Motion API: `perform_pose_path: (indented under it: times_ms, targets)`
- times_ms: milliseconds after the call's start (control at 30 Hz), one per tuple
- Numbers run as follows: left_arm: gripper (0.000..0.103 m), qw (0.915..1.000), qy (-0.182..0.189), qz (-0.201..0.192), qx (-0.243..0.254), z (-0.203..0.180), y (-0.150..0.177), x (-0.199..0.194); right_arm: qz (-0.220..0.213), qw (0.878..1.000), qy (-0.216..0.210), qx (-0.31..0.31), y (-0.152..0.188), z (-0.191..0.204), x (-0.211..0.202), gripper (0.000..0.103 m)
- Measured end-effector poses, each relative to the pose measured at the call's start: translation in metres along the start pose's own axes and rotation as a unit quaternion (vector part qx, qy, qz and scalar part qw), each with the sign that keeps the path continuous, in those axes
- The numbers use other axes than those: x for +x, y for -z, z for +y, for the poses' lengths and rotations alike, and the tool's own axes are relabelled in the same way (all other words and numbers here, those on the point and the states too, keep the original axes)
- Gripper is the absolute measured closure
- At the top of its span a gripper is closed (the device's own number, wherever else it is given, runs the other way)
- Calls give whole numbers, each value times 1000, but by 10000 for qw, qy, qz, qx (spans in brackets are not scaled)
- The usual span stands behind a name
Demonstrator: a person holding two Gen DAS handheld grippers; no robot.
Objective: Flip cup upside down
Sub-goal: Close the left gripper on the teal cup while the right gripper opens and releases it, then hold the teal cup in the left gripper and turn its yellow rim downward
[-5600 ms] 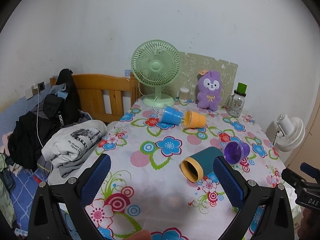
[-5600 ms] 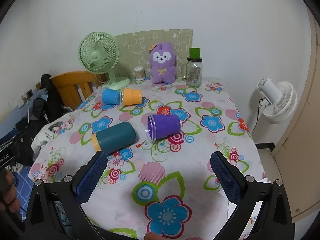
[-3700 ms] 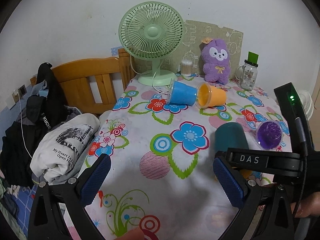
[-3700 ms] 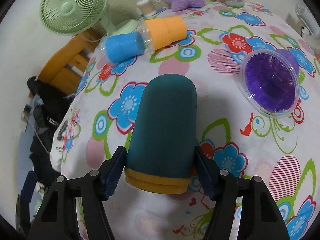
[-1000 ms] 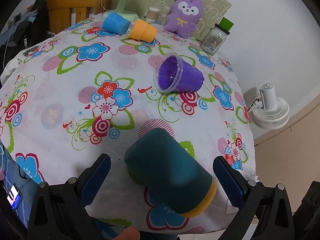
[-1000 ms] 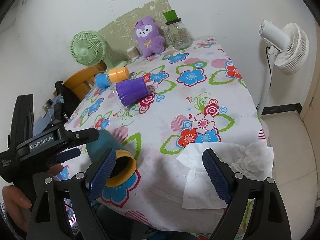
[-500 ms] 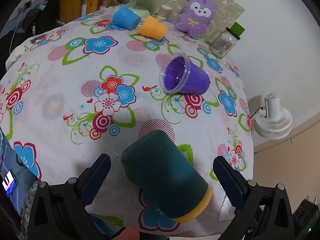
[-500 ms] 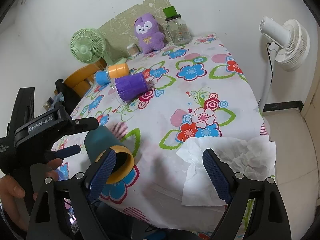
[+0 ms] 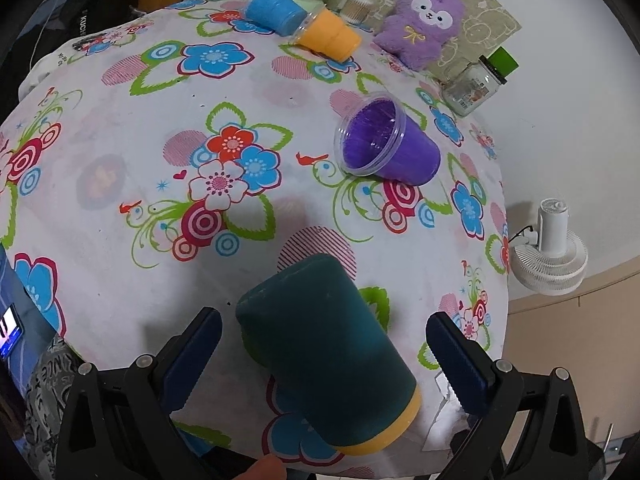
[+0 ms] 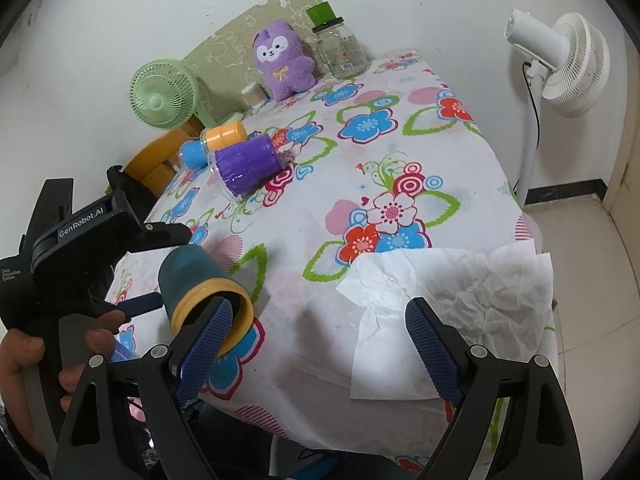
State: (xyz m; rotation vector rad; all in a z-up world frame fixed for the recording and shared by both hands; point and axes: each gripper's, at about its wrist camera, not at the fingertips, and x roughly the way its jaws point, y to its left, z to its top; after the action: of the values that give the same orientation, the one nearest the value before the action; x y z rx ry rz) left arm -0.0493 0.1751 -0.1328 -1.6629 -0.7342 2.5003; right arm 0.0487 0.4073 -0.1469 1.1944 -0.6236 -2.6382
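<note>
My left gripper [image 9: 322, 344] and right gripper [image 10: 320, 322] jaws gape apart around the matte teal, yellow-rimmed cylindrical cup [image 9: 328, 354], which tilts on the floral-cloth worktop [image 9: 120, 152].

The cup [image 9: 328, 348] lies on its side between the left gripper's [image 9: 320, 344] fingers [image 9: 192, 352], touching neither, rim toward the table [image 9: 120, 184] edge. Beyond the fingertips lies a second cup [image 9: 388, 144]. A tissue [image 10: 452, 296] lies just ahead of the right gripper's [image 10: 320, 344] fingers.
</note>
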Motion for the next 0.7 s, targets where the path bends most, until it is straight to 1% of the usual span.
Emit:
perform_pose_path:
  times_ms: [133,200,333,367,400,433,467,600,700]
  targets:
    - [1,10000,24,-39,41,-2,1,0,4,10000,0,-21,0,1,0,13]
    - [3,10000,51,-45,61,-3,1,0,0,10000,2,-21,0,1,-1,13]
    - [16,9999,37,-58,127,-4,0,0,5,10000,4,-9,1,1,0,13]
    - [21,9999,47,-39,133,-3,-1,0,7,10000,5,-8,0,1,-1,13]
    - [25,9999,62,1,136,-3,-1,1,10,10000,7,5,0,2,-1,13]
    - [31,9998,78,73,148,-3,-1,3,16,10000,4,20,1,2,-1,13]
    - [33,9997,103,145,165,-3,-2,5,18,10000,3,30,1,2,-1,13]
    - [37,9993,214,231,207,-3,-1,3,32,10000,20,41,1,3,-1,13]
    - [43,9989,273,236,286,-3,-2,0,30,10000,25,38,1,3,-1,13]
